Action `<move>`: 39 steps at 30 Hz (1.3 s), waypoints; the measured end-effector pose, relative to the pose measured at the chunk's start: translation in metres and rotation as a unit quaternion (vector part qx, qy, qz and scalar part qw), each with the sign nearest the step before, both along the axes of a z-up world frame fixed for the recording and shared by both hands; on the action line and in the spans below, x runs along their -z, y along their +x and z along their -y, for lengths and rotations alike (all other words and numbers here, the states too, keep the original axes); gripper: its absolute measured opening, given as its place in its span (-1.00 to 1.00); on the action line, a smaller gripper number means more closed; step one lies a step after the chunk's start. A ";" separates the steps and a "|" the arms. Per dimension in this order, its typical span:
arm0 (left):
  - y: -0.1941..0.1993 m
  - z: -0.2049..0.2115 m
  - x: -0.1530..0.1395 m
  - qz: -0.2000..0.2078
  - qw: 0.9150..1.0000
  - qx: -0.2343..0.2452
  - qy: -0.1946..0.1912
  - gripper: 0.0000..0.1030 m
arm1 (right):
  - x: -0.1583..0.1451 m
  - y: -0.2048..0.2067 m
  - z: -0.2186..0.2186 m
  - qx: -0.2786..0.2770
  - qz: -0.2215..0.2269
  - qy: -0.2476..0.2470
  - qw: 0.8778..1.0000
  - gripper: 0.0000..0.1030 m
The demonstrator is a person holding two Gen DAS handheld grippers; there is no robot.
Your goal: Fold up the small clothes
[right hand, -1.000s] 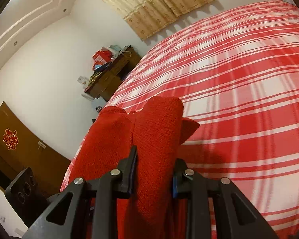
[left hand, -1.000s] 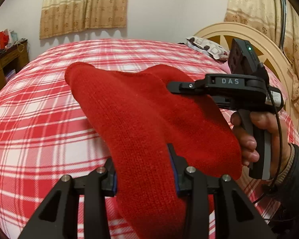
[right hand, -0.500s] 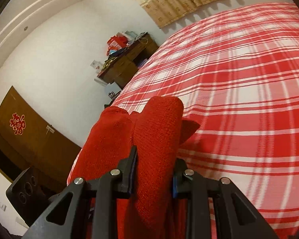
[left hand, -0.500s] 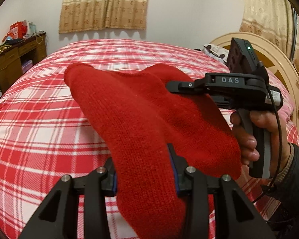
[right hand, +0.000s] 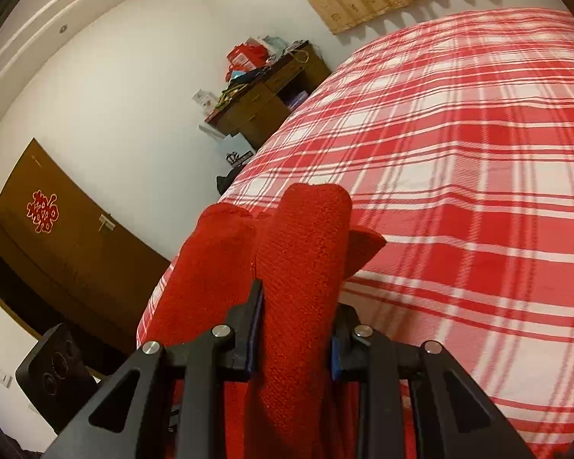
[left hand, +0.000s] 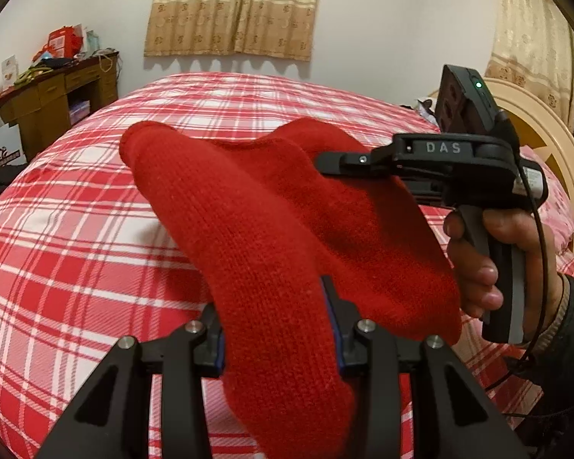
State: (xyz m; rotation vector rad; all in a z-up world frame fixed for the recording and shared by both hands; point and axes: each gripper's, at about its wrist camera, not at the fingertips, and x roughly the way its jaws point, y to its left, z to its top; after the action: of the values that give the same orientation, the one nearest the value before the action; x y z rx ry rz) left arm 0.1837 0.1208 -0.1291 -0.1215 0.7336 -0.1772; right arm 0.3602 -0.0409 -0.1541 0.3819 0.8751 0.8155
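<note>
Plaid bed, desk by wall, curtains.

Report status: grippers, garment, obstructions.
Left gripper shut on red knit garment. Right gripper shut on it too. Garment held above plaid bed. Nothing in the way.

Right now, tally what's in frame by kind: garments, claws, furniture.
Red knit garment: 1, held up above the bed by both claws
Claws: 2, left claw and right claw, each clamped on the knit
Furniture: 2, plaid-covered bed and wooden desk
Total: 5
</note>
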 end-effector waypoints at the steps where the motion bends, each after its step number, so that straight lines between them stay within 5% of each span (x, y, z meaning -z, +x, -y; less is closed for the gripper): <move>1: -0.001 -0.002 0.001 -0.001 1.000 -0.002 0.000 -0.22 | 0.001 0.001 -0.003 -0.002 -0.002 -0.001 1.000 -0.45; 16: -0.014 -0.030 0.014 -0.021 0.999 -0.032 -0.011 -0.22 | 0.017 0.012 -0.055 -0.042 -0.029 -0.009 0.999 -0.45; 39: -0.017 -0.039 0.035 -0.037 0.999 -0.034 -0.018 -0.10 | 0.052 0.030 -0.057 -0.034 -0.061 -0.029 0.997 -0.42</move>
State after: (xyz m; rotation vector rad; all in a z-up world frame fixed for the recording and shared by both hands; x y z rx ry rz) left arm 0.1665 0.1595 -0.1637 -0.1878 0.7989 -0.1215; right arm 0.3900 0.0160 -0.2061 0.3547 1.0276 0.8347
